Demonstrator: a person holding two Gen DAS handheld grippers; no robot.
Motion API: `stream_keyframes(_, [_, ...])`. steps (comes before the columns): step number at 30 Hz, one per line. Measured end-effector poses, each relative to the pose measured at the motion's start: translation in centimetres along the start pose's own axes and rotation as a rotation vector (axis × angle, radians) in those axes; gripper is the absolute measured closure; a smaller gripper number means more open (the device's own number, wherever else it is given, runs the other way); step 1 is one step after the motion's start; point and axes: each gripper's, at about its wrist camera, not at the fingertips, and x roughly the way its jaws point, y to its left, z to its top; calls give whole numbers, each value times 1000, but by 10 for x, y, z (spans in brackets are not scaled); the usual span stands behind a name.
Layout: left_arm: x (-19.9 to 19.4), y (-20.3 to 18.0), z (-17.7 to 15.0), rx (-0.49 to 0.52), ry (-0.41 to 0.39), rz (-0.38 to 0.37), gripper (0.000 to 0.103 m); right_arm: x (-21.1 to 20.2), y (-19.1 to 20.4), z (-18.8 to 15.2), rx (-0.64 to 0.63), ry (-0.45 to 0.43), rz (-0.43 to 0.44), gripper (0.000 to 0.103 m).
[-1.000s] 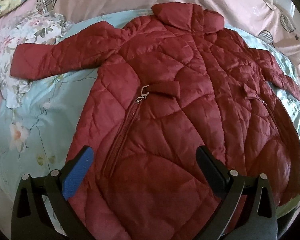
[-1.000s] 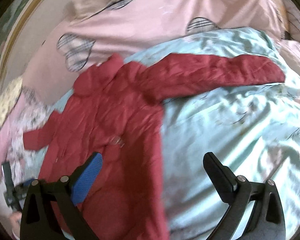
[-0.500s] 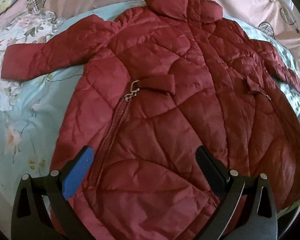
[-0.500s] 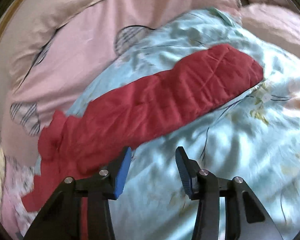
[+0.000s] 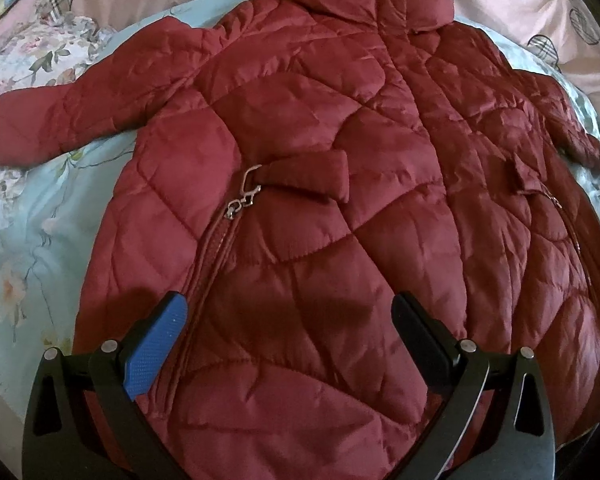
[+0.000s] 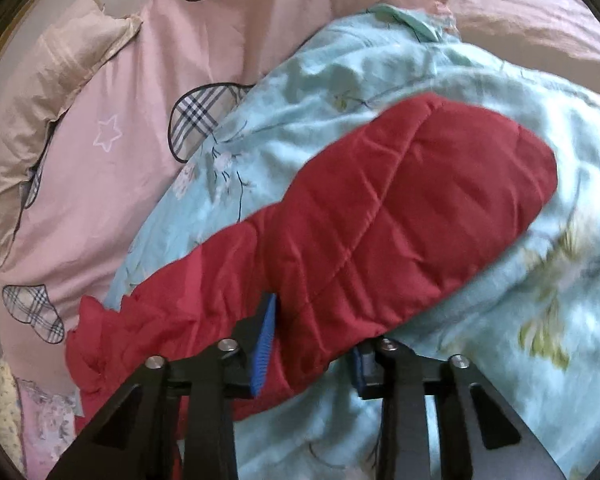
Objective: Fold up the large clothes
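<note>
- Left gripper [image 5: 288, 332]: fingers set wide apart at the bottom of the left wrist view, nothing held between them. The blue pad [image 5: 154, 350] is seen at lower left, over the coat's left edge; the black finger [image 5: 418, 338] at lower right. Contact with the cloth cannot be told.
- Coat [image 5: 320, 208]: dark red, quilted, laid flat and front up, filling most of the left wrist view. Collar at top centre, hem at the bottom under the fingers. A zip pull [image 5: 242, 200] lies left of centre, above a pocket zip that runs down toward the blue pad.
- One sleeve [image 5: 80, 116] is stretched to the upper left, its cuff at the left edge of the frame. The other sleeve is seen bunched at the right edge.
- Right gripper [image 6: 312, 332]: fingers closed in on a sleeve [image 6: 400, 220], with cloth pinched between the pads at bottom centre of the right wrist view. The grip lies partway along the sleeve; the cuff end points to the upper right.
- Blue quilt [image 6: 540, 300]: floral, under the coat, bare to the right and below the held sleeve.
- Pink sheet [image 6: 112, 132]: with plaid patches, fills the upper left. A pillow [image 6: 40, 92] lies at the far left edge.
</note>
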Motion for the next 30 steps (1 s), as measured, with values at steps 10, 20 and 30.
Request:
stream_keyframes(10, [0, 6, 4, -30, -9, -30, 0, -18, 77, -11, -262, -44, -5, 92])
stream_keyframes(20, [-9, 22, -6, -70, -23, -57, 0, -22, 191, -59, -505, 3, 103, 92])
stream_keyframes(30, [-15, 51, -8, -128, -42, -72, 0, 4, 283, -139, -662, 150, 244, 93])
